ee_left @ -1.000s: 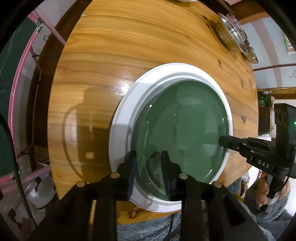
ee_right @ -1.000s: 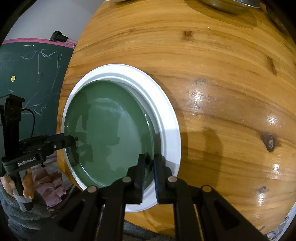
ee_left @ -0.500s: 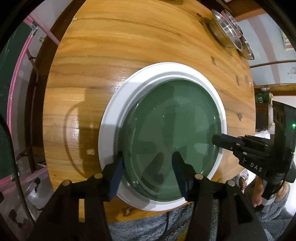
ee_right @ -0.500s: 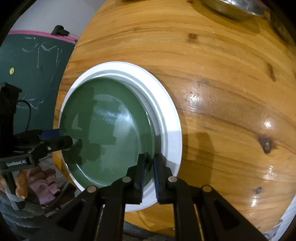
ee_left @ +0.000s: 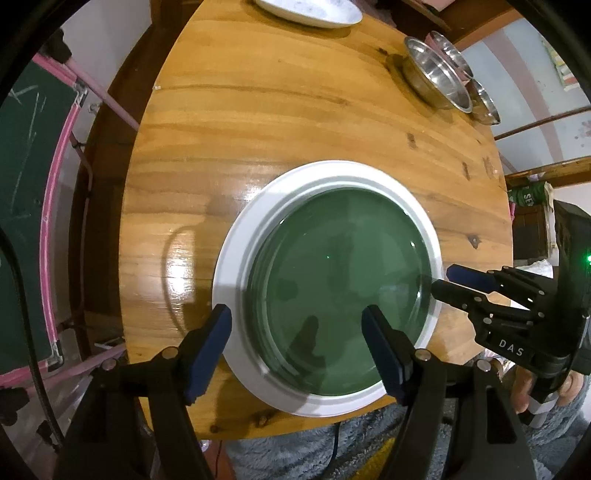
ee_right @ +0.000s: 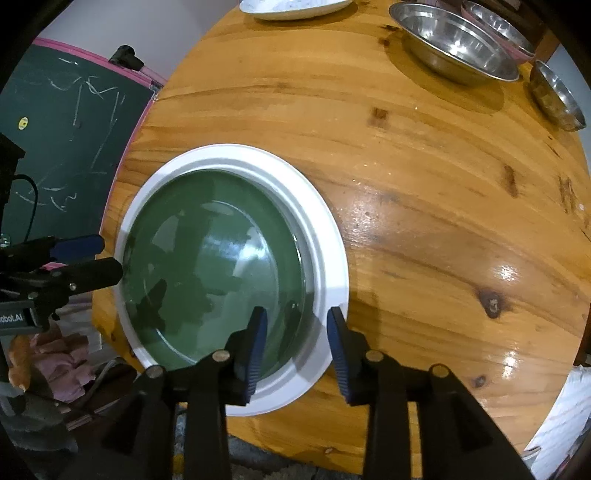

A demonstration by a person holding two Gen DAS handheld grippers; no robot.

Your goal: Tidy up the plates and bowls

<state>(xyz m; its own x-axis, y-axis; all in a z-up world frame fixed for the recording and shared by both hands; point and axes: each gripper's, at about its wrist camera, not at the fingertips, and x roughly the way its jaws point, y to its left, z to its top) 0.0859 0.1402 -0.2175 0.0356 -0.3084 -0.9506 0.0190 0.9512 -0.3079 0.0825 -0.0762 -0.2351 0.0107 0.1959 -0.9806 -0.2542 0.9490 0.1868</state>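
Note:
A green plate [ee_left: 343, 291] lies inside a larger white plate [ee_left: 236, 266] at the near edge of the wooden table [ee_left: 295, 110]. My left gripper [ee_left: 297, 332] is open, above the stack's near left rim, holding nothing. My right gripper [ee_right: 295, 332] is open, its fingers straddling the near right rims of both plates; it also shows in the left wrist view [ee_left: 448, 282]. The green plate [ee_right: 214, 273] and white plate [ee_right: 325, 240] also show in the right wrist view, with the left gripper [ee_right: 99, 254] at their left edge.
Two steel bowls [ee_right: 458, 44] [ee_right: 557, 96] and a pink-rimmed one behind them stand at the far right. A white plate [ee_left: 310, 13] lies at the table's far edge. A green chalkboard [ee_right: 66, 133] stands left of the table.
Both grippers have opened and let go of the green plate's rim, the left first, then the right. Both have drawn back, and the plate rests in the white plate.

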